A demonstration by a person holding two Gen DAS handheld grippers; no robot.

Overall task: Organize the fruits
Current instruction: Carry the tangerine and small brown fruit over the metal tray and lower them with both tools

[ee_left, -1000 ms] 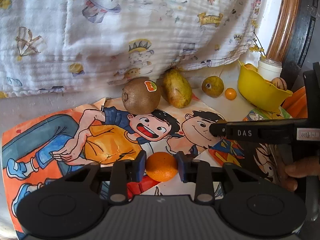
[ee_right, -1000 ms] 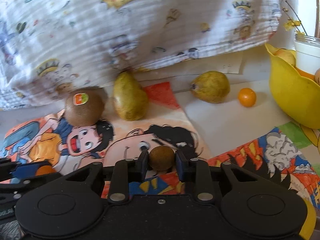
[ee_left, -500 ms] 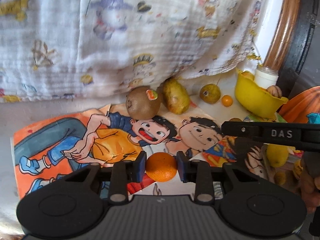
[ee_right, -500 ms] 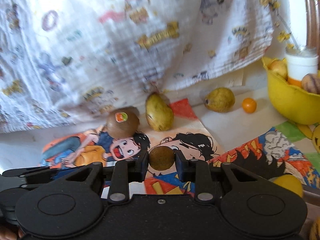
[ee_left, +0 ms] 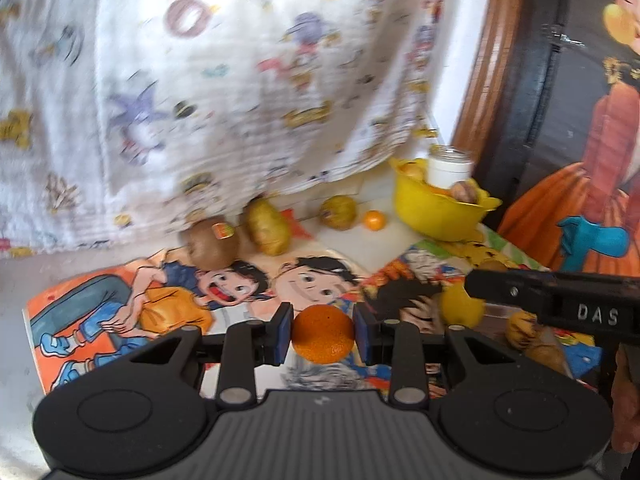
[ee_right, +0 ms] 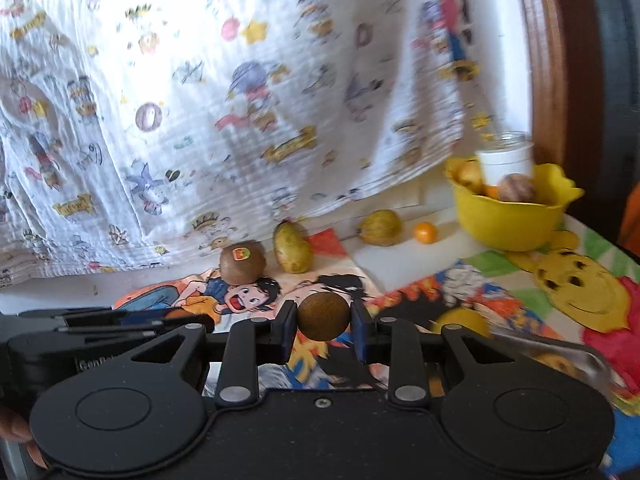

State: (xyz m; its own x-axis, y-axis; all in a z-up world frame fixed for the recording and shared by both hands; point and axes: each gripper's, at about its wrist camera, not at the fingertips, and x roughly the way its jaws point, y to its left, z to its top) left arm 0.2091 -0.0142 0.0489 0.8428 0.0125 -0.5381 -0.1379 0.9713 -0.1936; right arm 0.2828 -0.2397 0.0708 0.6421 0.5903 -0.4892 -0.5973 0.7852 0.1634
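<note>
My left gripper is shut on an orange and holds it above the cartoon mat. My right gripper is shut on a small round brown fruit, also held above the mat. On the table behind lie a kiwi with a sticker, a pear, a second pear and a tiny orange. A yellow bowl at the back right holds fruit and a white jar.
A printed white cloth hangs behind the fruit. A lemon and other yellow fruits lie on the mat at the right. The right gripper's body crosses the left wrist view. A wooden frame stands at the right.
Both grippers have risen and pulled back with their fruit, so the table looks farther away and the bowl is seen more from above. Grips are unchanged.
</note>
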